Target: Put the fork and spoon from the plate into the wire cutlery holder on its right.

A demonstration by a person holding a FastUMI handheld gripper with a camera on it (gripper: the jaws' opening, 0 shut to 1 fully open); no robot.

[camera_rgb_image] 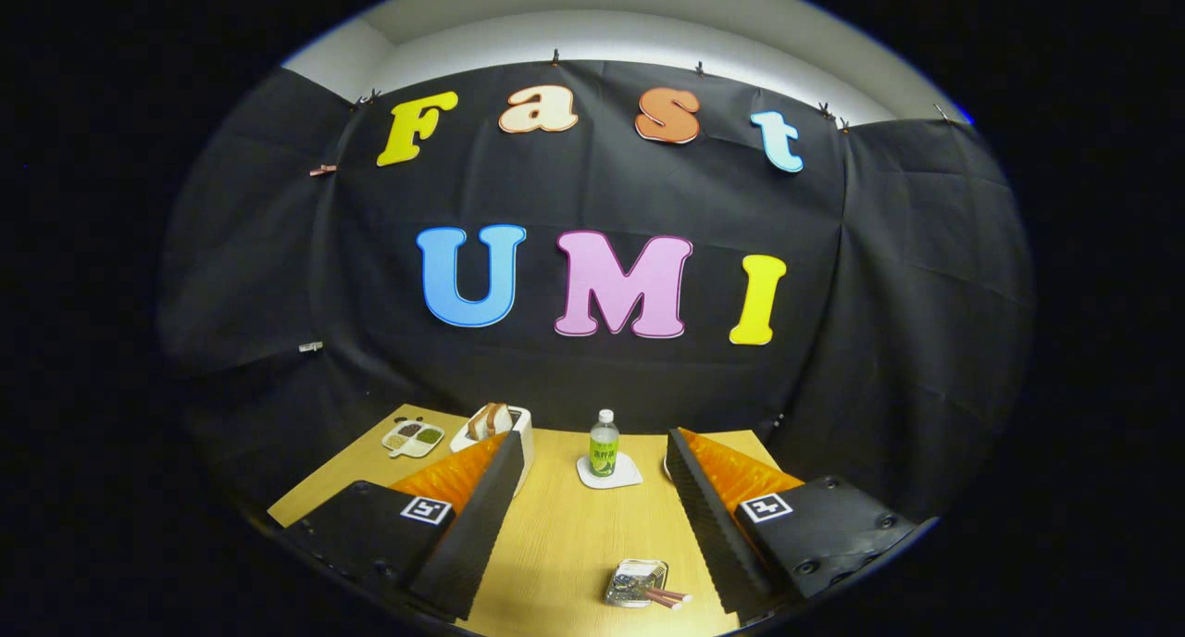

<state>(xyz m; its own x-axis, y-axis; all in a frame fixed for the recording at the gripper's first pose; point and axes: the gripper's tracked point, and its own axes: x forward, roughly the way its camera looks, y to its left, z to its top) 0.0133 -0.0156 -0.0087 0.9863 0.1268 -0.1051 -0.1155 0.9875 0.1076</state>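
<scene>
claw (592, 517) spread wide, empty, above tabletop's (565, 535) near edge; silvery wire cutlery holder (635, 583) with brown-handled utensils (668, 597) between fingers; stage unclear.

dim booth, overhead glow on the wall, fisheye-bent edges, sharp centre

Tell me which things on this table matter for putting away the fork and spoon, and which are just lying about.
For the job:
- shiny metal container, lying between the fingers of the open tool
- brown-handled cutlery sticking out of it

Lying about:
- bottle on its coaster
- sectioned dish
- white box
</scene>
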